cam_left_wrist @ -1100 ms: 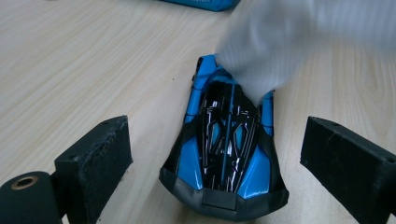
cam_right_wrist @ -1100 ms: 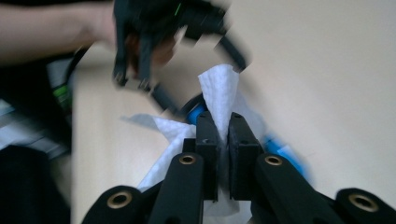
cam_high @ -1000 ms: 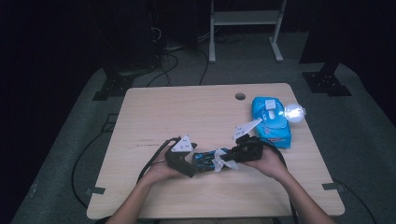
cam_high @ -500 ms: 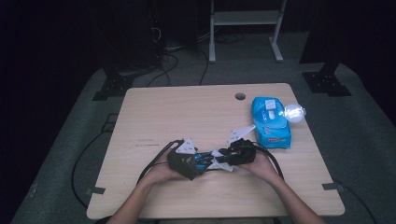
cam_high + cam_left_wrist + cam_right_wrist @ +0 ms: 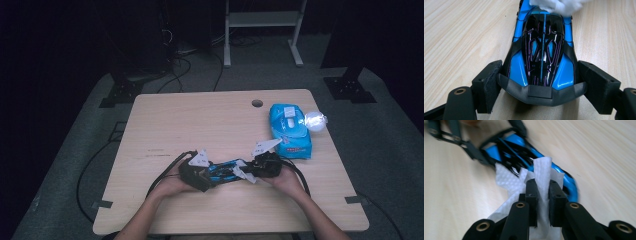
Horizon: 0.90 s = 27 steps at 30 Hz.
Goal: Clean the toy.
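A blue and black toy car (image 5: 224, 170) (image 5: 543, 53) lies on the wooden table (image 5: 200, 120) near its front edge. My left gripper (image 5: 206, 178) (image 5: 541, 83) is shut on the car, one jaw against each side of its end. My right gripper (image 5: 250, 171) (image 5: 543, 195) is shut on a white wet wipe (image 5: 534, 177) (image 5: 245, 173). The wipe rests on the car's other end, and shows as a white patch (image 5: 556, 6) at the top of the left gripper view.
A blue pack of wet wipes (image 5: 290, 129) lies at the table's right side, with a shiny clear wrapper (image 5: 315, 120) beside it. A round cable hole (image 5: 257, 103) sits near the far edge. Black cables (image 5: 165, 172) trail off the front left.
Both grippers with the car have drifted slightly left and toward the front edge. The right gripper has moved the wipe in along the car.
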### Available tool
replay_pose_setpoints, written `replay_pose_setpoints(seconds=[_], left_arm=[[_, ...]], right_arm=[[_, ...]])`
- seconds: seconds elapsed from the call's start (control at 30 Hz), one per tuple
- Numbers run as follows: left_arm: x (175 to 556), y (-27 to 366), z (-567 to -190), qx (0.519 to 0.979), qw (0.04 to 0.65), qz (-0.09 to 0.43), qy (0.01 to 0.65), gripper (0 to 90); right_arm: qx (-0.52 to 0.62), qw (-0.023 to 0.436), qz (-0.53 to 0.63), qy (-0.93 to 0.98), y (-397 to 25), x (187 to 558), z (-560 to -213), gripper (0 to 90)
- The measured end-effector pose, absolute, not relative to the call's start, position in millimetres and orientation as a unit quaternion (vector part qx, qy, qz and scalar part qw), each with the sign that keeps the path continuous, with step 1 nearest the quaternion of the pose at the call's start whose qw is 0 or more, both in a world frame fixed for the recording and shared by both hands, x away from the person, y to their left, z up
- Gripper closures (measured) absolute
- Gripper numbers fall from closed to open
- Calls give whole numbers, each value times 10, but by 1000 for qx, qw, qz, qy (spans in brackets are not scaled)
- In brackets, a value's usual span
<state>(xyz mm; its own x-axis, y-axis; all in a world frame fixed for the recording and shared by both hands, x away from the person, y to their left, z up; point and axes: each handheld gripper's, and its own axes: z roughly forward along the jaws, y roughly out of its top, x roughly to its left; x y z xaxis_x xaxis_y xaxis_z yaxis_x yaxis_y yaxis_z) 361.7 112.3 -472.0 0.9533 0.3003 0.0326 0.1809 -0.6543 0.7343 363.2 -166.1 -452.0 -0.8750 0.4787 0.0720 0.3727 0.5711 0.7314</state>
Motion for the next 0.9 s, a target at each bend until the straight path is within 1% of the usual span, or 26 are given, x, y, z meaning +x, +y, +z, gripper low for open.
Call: replay_pose_setpoints(seconds=[0.13, 0.2, 0.27, 0.37, 0.43, 0.53, 0.6, 0.7, 0.8, 0.87, 0.9], left_arm=[[3621, 1125, -4731, 906, 394, 78, 132, 221], [3624, 1128, -4737, 905, 396, 76, 133, 220], [3630, 1125, -4741, 905, 397, 75, 133, 220], [3634, 1131, -4746, 905, 397, 70, 135, 219], [3632, 1124, -4745, 906, 396, 72, 133, 222], [3633, 1117, -4748, 905, 398, 71, 134, 222], [3635, 1116, -4751, 904, 399, 70, 134, 222], [3640, 1120, -4750, 907, 394, 73, 132, 219], [3642, 1121, -4754, 906, 395, 72, 133, 217], [3641, 1107, -4755, 906, 395, 74, 132, 217], [3639, 1104, -4753, 907, 392, 75, 132, 216]], right_arm=[[255, 73, 394, 880, -1696, 3622, -4534, 805], [246, 77, 401, 879, -1626, 3582, -4526, 805], [232, 61, 417, 877, -1528, 3542, -4523, 805], [213, 71, 412, 883, -1448, 3502, -4514, 803], [221, 64, 412, 882, -1503, 3527, -4517, 804], [248, 91, 391, 881, -1712, 3605, -4548, 805], [265, 86, 391, 877, -1802, 3635, -4568, 806], [259, 91, 393, 878, -1765, 3611, -4566, 806], [238, 82, 410, 877, -1624, 3544, -4535, 805], [227, 53, 427, 874, -1539, 3520, -4531, 803], [219, 60, 423, 877, -1496, 3501, -4534, 803]])
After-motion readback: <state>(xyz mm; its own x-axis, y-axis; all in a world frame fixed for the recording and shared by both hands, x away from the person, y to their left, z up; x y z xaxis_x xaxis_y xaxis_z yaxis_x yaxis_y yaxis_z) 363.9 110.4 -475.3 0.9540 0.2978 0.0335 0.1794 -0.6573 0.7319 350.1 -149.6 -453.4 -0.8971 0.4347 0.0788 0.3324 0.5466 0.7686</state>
